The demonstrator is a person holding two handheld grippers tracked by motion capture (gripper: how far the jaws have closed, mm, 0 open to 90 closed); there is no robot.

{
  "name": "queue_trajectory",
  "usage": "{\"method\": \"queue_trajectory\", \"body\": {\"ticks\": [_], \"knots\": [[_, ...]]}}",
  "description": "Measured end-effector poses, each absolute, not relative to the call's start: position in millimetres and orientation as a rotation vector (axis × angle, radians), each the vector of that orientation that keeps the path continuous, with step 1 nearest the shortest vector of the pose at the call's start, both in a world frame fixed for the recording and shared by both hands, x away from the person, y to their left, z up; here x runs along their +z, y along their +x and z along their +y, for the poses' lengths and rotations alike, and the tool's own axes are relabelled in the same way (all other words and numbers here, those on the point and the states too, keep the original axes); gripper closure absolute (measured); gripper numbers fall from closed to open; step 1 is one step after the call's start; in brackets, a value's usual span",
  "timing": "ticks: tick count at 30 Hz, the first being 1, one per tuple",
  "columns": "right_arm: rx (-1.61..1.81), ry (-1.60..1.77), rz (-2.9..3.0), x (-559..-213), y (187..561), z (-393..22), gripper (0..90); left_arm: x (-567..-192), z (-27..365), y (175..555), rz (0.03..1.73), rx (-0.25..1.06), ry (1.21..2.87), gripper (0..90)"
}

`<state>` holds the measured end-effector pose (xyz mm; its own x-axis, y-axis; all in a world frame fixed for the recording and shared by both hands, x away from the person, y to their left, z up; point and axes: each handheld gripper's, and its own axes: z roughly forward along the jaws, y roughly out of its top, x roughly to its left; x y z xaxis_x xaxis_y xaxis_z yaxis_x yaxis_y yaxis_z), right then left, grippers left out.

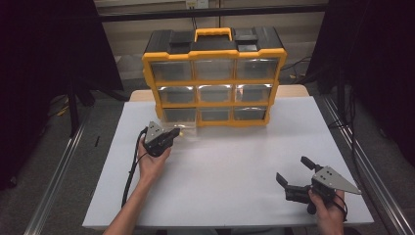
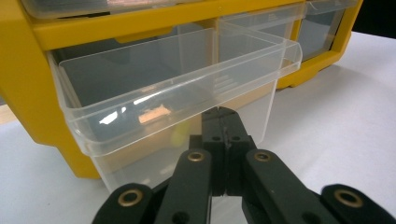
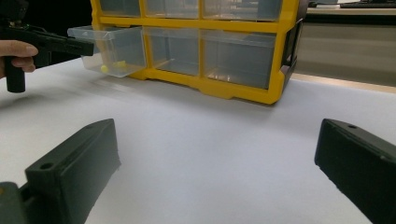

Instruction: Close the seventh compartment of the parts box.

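One clear plastic drawer (image 2: 177,88) stands pulled partway out of the bottom-left bay of the yellow-and-black organiser cabinet (image 1: 214,78), its front overhanging the white table (image 1: 230,161). It looks thin-walled and light — likely stiff enough to slide, yet apt to flex or crack under a hard pinch, and its smooth faces would give little friction. A small yellow object (image 3: 104,68) lies inside near the front, beside something pale orange that is too blurred to identify; both would probably shift if the drawer were jerked.

The best hold appears to be the curved lip along the top front edge, which gives the jaws an edge to hook, rather than the flat front wall.

The left gripper (image 2: 219,122) sits at the drawer's front face, just below that lip. Its jaws are pressed together with no gap between them; whether any plastic is caught between the tips cannot be told from the left gripper view.

The right gripper (image 1: 293,177) rests at the near right of the table, well apart from the cabinet, its jaws spread wide and holding nothing.

The cabinet carries nine drawers in three rows; the other eight sit flush — judged from the high view.
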<state>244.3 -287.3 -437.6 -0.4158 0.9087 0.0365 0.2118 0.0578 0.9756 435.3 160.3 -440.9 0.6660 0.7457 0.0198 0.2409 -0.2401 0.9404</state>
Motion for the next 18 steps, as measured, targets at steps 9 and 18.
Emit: {"method": "queue_trajectory", "body": {"ticks": [9,18], "knots": [[1.398,1.130,1.704,-437.8,244.8,-286.9,0.0,-441.0,159.5,441.0,0.798,0.586,1.806,90.0],[1.397,1.128,1.706,-437.9,245.0,-286.9,0.0,-443.5,159.7,444.8,0.816,0.585,1.813,90.0]]}}
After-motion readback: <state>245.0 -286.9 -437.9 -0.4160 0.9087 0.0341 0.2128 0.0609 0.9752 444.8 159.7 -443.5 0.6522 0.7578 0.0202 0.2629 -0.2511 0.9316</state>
